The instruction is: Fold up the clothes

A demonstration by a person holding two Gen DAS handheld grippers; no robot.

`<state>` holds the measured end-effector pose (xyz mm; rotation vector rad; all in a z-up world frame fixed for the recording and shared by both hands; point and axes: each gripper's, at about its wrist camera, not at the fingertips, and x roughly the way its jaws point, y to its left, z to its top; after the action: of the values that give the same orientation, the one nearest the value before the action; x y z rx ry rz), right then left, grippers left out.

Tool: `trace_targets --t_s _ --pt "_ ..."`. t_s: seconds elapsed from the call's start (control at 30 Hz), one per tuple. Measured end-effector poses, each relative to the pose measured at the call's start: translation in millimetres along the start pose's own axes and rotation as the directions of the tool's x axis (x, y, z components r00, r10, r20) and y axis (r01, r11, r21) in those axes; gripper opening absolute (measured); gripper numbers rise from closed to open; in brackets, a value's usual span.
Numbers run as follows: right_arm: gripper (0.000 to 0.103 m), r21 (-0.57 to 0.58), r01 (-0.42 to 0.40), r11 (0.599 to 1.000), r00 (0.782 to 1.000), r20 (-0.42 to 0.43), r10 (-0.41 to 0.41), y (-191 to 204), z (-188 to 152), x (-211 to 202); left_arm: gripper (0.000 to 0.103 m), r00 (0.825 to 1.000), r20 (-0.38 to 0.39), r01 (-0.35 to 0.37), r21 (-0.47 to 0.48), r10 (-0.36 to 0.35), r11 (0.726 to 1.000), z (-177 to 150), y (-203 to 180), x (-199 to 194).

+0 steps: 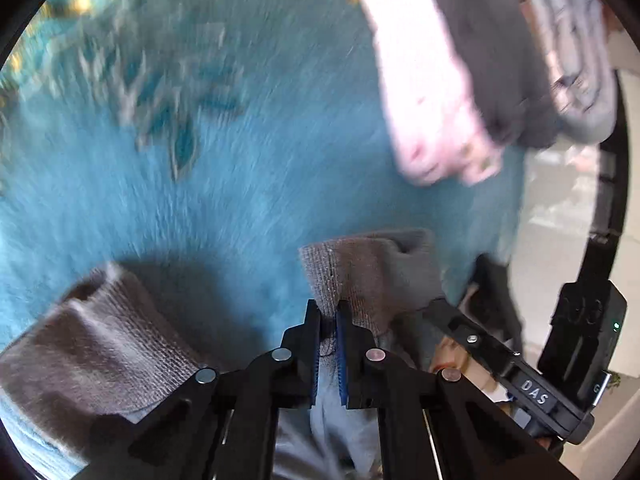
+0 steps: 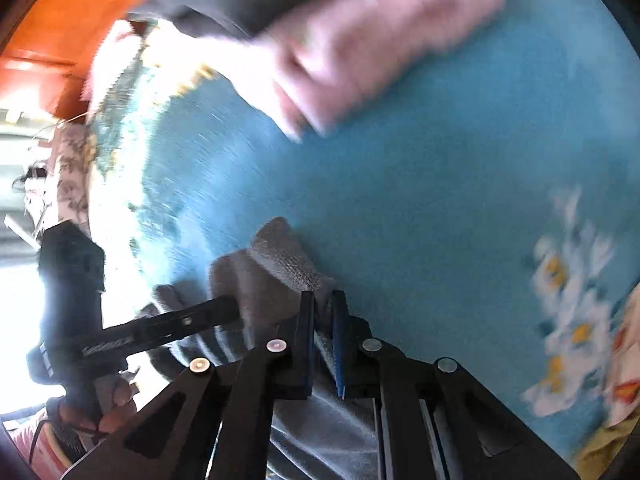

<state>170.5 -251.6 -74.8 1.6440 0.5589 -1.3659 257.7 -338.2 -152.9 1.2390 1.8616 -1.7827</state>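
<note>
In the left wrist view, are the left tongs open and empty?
No, the left tongs are shut on the ribbed edge of the grey garment.

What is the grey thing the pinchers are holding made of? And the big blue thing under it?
The grey garment looks like soft knitted cloth: its cuff shows fine ribbed rows. The blue blanket underneath looks like fuzzy plush, with short brushed fibres and a woven-in leaf pattern. Both views are blurred, so this is a best guess.

You see one legible marking: white capitals "DAS" on the black body of the right gripper (image 1: 534, 392), which crosses the lower right of your left wrist view. A single white "G" (image 1: 596, 389) stands beside it at the frame's rim. In your right wrist view, white lettering on the left gripper (image 2: 108, 347) is too blurred to read.
</note>
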Motion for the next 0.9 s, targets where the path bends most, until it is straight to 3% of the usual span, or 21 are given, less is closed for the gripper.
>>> trace_targets --t_s 0.07,0.2,0.3,0.37,0.43,0.53,0.6,0.7,0.8,0.9 --pt "0.008 -0.093 0.043 0.995 0.998 0.039 -0.039 13.7 13.1 -13.7 0.007 0.998 0.049 0.03 -0.004 -0.03 1.0 5.4 -4.4 -13.0" --pt "0.007 -0.205 0.157 0.966 0.988 0.029 -0.154 31.3 39.1 8.6 0.007 0.999 0.038 -0.036 0.01 0.035 0.999 22.7 -4.4 -3.3" --pt "0.008 -0.171 0.212 0.962 0.977 0.003 -0.214 27.1 47.0 33.0 0.008 0.999 -0.026 -0.047 -0.007 0.047 0.999 32.5 2.8 6.2" --pt "0.01 -0.128 0.209 0.97 0.978 -0.001 -0.211 23.0 45.3 35.2 0.009 0.997 -0.058 -0.049 -0.01 0.049 0.999 36.8 5.8 6.0" --pt "0.023 -0.106 0.211 0.972 0.978 0.027 -0.209 20.1 39.0 24.1 0.01 0.998 -0.067 -0.017 -0.016 0.015 1.0 34.7 8.4 -5.0" --pt "0.031 -0.024 0.194 0.981 0.976 0.107 -0.19 7.5 19.7 -12.8 0.018 1.0 -0.031 -0.005 0.002 0.005 1.0 27.4 17.7 -40.9" --pt "0.031 0.117 0.143 0.983 0.974 0.163 -0.161 -14.4 -8.8 -45.0 0.04 0.999 0.009 -0.038 0.022 0.038 0.999 21.1 27.3 -69.9" --pt "0.037 0.339 0.058 0.939 0.968 0.209 -0.135 -41.7 -65.4 -74.9 0.046 0.991 0.026 -0.132 0.045 0.13 0.99 8.9 42.3 -95.9" --pt "0.038 0.535 -0.02 0.845 0.97 0.217 -0.114 -59.0 -135.0 -85.1 0.047 0.961 -0.013 -0.275 0.079 0.277 0.958 -4.2 67.3 -101.2" --pt "0.038 0.703 -0.071 0.708 0.973 0.205 -0.106 -84.9 -226.8 -85.0 0.047 0.949 -0.069 -0.302 0.096 0.309 0.949 -25.7 86.9 -98.3"
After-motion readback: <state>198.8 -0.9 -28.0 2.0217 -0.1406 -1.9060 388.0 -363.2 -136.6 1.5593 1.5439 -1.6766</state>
